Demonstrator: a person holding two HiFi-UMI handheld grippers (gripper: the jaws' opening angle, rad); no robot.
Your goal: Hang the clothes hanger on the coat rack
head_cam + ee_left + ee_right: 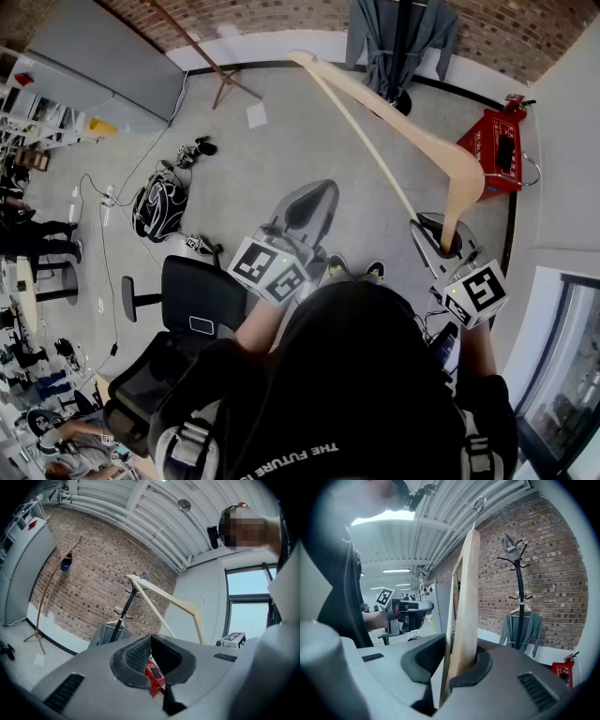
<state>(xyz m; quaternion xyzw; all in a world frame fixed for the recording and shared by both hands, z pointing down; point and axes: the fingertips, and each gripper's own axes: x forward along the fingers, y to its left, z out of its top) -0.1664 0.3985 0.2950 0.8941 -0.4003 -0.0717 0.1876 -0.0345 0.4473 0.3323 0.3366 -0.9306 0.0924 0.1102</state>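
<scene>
The pale wooden hanger had one arm end clamped in the right tongs. Its body reached up toward 11 o'clock, with a wire hook at its top. The black rack stood upright at 12 o'clock by the brick wall, well apart, with a grey garment hanging on it.

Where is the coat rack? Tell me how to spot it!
Look at the brick wall. The coat rack stands before it, a thin black pole with hooked arms. Unlike the curved wooden stand farther along, it wears a grey robe.
</scene>
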